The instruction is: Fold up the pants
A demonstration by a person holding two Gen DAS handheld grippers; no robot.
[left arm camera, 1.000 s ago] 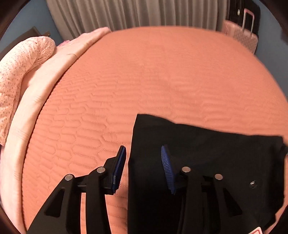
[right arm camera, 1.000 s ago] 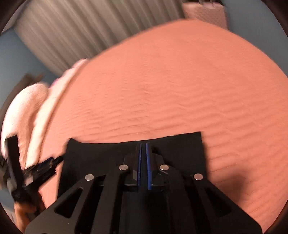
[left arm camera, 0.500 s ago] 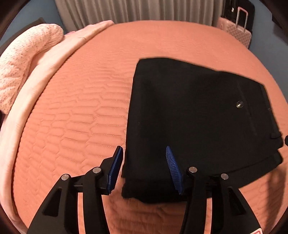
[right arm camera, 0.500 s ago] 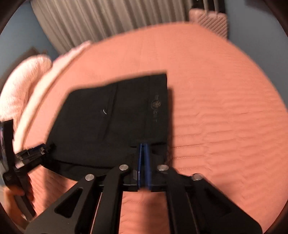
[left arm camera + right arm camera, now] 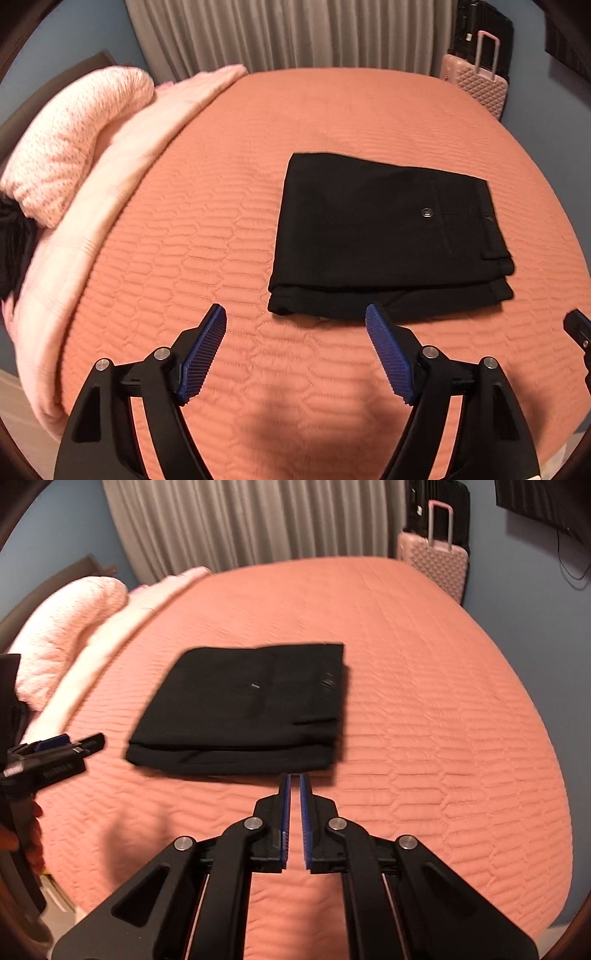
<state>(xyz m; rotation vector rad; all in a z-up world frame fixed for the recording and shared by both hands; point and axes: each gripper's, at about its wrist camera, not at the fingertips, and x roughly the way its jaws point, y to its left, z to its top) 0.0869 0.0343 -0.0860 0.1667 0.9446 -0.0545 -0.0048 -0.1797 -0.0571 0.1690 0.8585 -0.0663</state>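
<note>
The black pants [image 5: 384,229] lie folded in a flat rectangle on the orange quilted bed [image 5: 207,229], with a small button facing up. My left gripper [image 5: 295,314] is open and empty, just in front of the near edge of the pants. In the right wrist view the pants [image 5: 243,709] lie ahead and left. My right gripper [image 5: 294,779] is nearly closed with a thin gap, holds nothing, and sits just short of the near edge of the pants. The left gripper shows at the left edge of that view [image 5: 88,744].
A pink pillow [image 5: 74,147] and a folded pale pink blanket [image 5: 110,177] lie along the left side of the bed. A pink suitcase [image 5: 476,85] stands at the far right by the grey curtain [image 5: 288,33]. The bed's near edge is just below the grippers.
Both grippers have drawn back from the pants toward the near bed edge. The right gripper has let go of the cloth and the pants now lie flat and folded. The left jaws opened wider.
</note>
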